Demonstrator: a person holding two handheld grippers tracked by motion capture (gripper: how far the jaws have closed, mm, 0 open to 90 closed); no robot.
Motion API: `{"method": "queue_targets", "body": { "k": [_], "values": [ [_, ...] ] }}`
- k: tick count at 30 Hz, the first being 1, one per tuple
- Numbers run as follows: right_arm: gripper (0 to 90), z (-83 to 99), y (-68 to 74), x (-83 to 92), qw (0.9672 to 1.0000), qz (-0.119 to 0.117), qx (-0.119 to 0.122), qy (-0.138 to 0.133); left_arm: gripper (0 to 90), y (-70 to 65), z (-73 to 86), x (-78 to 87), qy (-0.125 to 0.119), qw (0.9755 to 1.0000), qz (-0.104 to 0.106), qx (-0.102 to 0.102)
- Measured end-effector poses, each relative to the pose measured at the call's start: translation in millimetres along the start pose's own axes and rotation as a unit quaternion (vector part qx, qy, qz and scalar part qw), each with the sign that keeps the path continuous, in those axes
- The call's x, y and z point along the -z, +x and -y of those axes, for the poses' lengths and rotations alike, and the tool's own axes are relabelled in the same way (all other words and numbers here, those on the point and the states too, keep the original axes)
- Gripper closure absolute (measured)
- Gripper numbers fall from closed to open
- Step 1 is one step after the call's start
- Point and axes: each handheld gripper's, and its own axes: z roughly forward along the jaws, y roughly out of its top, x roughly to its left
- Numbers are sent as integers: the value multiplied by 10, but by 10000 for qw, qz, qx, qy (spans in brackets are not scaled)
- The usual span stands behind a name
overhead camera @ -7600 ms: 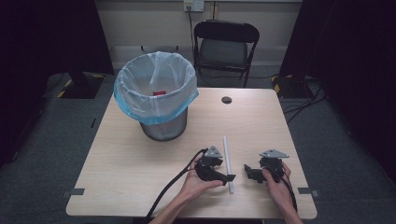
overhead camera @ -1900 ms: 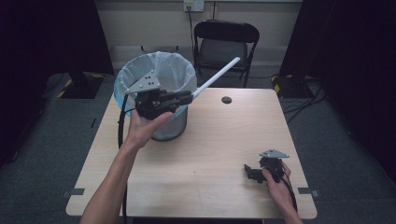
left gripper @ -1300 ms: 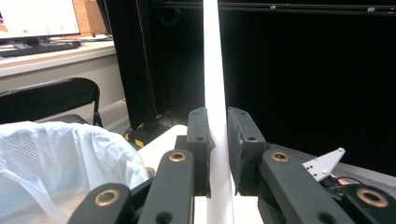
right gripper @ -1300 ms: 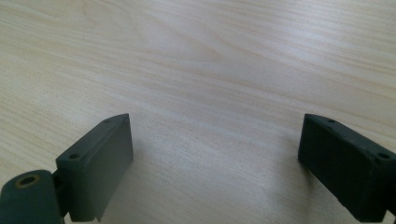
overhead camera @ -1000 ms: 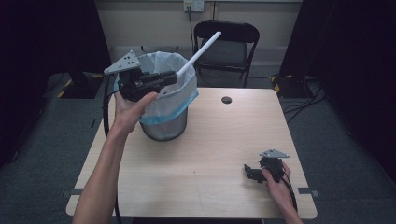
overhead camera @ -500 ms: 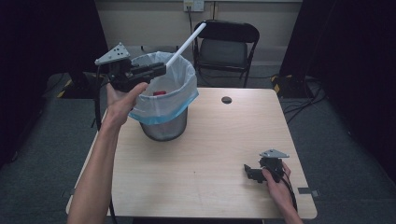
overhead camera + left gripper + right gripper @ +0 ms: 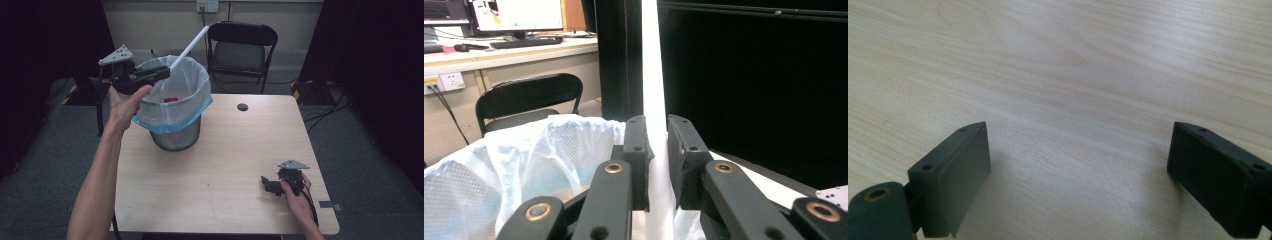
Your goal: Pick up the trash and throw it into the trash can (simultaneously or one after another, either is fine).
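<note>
Gripping a smooth white tube (image 7: 189, 48), left gripper (image 7: 162, 72).

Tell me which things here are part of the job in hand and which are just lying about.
In the job:
left gripper, shut on the white stick
lined bin

Lying about:
folding chair
red item in the bin
right gripper, open, resting on the table
</note>
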Motion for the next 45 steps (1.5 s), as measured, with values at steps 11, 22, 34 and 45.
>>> {"method": "queue_targets", "body": {
  "k": [11, 22, 34, 45],
  "values": [
    [94, 0, 0, 0, 10000, -1, 0, 0, 793, 120, 18, -50, 141, 9998, -141, 83],
    [94, 0, 0, 0, 10000, 0, 0, 0, 621, 132, 61, -70, 264, 9990, -363, 84],
    [94, 0, 0, 0, 10000, 0, 1, 0, 214, 123, 59, -65, 250, 9978, -505, 346],
    [94, 0, 0, 0, 10000, 0, 0, 0, 158, 44, 59, -27, 266, 9994, -133, 189]
  ]
}}
